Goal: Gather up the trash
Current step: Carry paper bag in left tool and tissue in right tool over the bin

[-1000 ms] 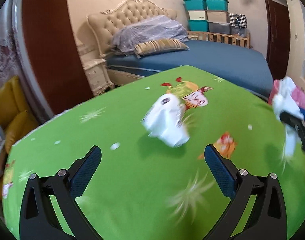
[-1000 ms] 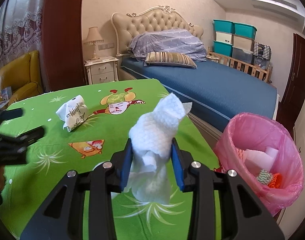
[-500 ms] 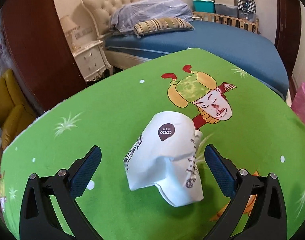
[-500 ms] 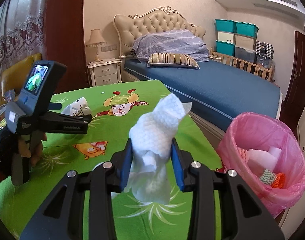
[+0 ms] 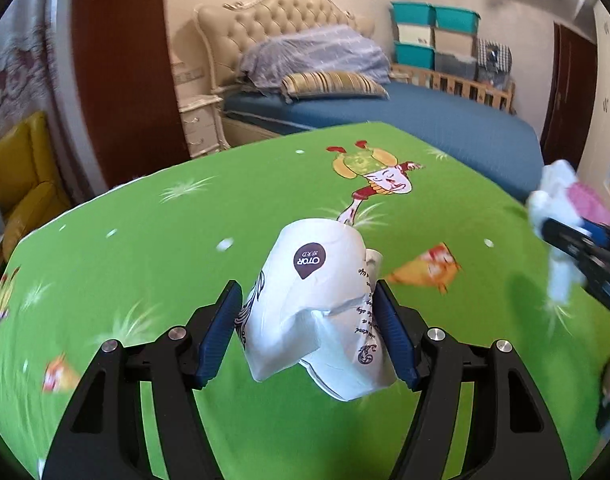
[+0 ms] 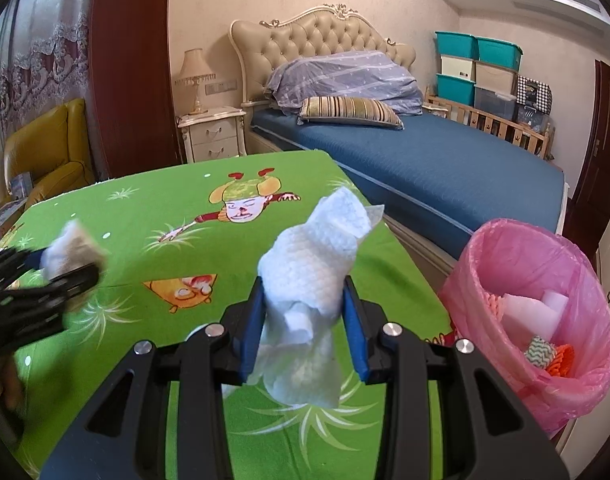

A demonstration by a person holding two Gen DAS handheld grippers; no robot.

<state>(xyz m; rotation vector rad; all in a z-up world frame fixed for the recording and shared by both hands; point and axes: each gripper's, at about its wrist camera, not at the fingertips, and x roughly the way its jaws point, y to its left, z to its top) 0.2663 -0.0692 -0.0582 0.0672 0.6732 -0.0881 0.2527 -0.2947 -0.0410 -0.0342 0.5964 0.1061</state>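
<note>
Room: bedroom; green cartoon tablecloth (image 5: pixel 153 264) on the table, blue bed (image 6: pixel 445 168) behind it, yellow armchair (image 6: pixel 53 148) off the far left corner.
Left gripper (image 5: pixel 309 332): jaws have just been closing; half a second ago they stood wide with the crumpled paper cup (image 5: pixel 317 312) loose between them. Now both blue pads sit against the cup's sides, so it looks gripped.
Cup: mid-table, between the left jaws; can't tell if its bottom is touching the cloth or lifted.
Right gripper (image 6: pixel 305 320): unchanged, narrow opening, clamped on a white paper towel (image 6: pixel 309 288) held above the cloth.
Bin: pink-bagged trash bin (image 6: pixel 517 264) just off the table's right edge, already holds some scraps.
Meaning: both hands loaded; next is probably carry and drop.
Edges: right gripper is near the bin-side edge, short path. Left has to cross most of the table.
Room: cloth between cup and bin is bare, but the right gripper sits in that lane; right should drop first or left will crowd it.
</note>
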